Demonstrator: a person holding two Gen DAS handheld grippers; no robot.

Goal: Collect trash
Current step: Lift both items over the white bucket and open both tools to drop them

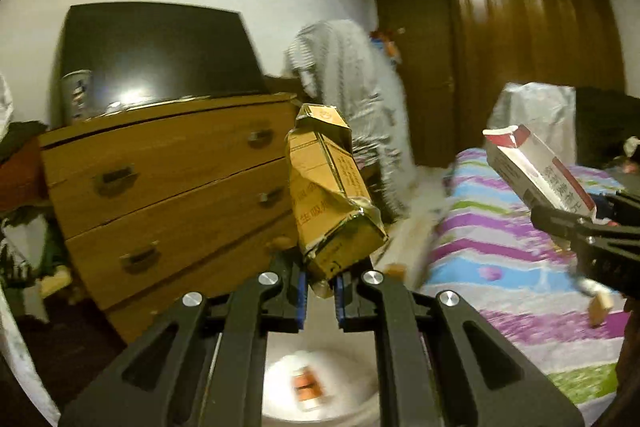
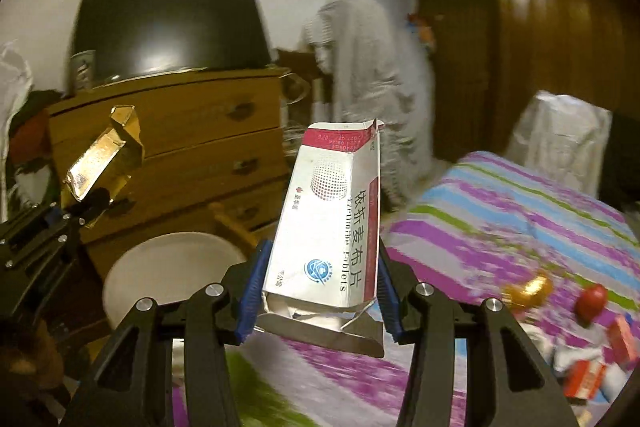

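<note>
My left gripper (image 1: 322, 297) is shut on a crumpled gold cardboard box (image 1: 330, 195) and holds it upright in the air above a white bin (image 1: 316, 387). The gold box (image 2: 106, 155) and left gripper (image 2: 86, 213) also show at the left of the right wrist view, above the white bin (image 2: 172, 267). My right gripper (image 2: 318, 291) is shut on a white and red medicine box (image 2: 328, 223), held over the bed edge. That box (image 1: 536, 167) and gripper (image 1: 580, 223) show at the right of the left wrist view.
A wooden chest of drawers (image 1: 168, 187) with a dark TV (image 1: 156, 55) stands at left. A striped bedspread (image 2: 500, 227) lies at right, with more small boxes and wrappers (image 2: 588, 367) on it. A dark wardrobe (image 1: 528, 59) stands behind.
</note>
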